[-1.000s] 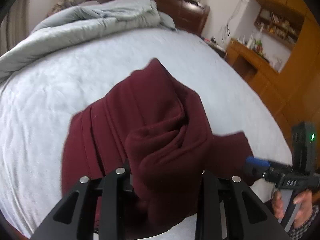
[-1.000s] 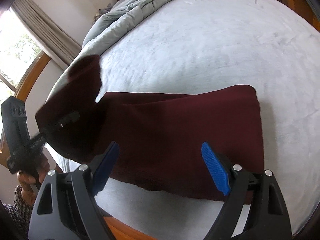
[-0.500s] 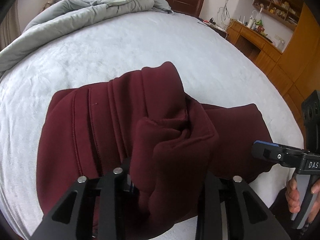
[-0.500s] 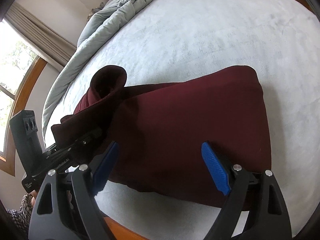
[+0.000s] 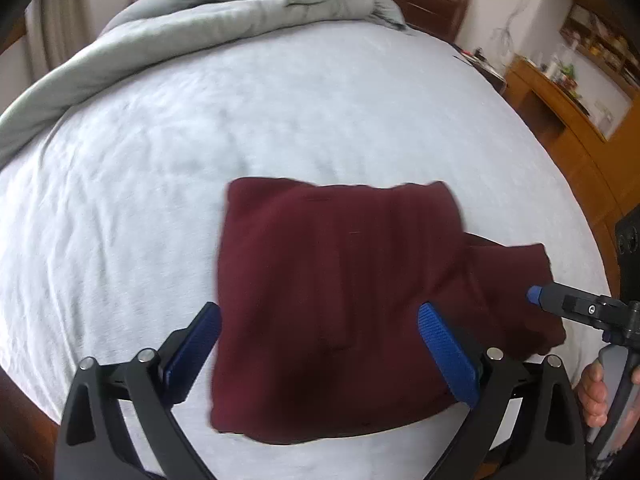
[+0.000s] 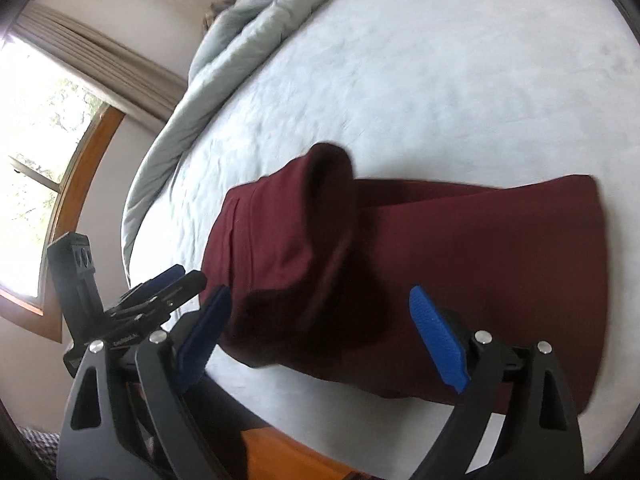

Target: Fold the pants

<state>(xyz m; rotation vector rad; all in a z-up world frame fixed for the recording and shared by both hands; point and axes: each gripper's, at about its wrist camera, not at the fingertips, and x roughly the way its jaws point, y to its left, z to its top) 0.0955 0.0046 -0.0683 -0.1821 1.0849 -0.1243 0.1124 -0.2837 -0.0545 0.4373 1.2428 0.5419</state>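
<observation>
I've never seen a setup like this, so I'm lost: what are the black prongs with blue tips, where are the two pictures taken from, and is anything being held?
The prongs are hand-held grippers, one per hand, each carrying a wide-angle camera looking along its fingers. One picture looks out from the left gripper, the other from the right gripper. Dark red pants, folded over, lie on a pale bed with a grey duvet at its far end. Both grippers are open and hold nothing.
</observation>
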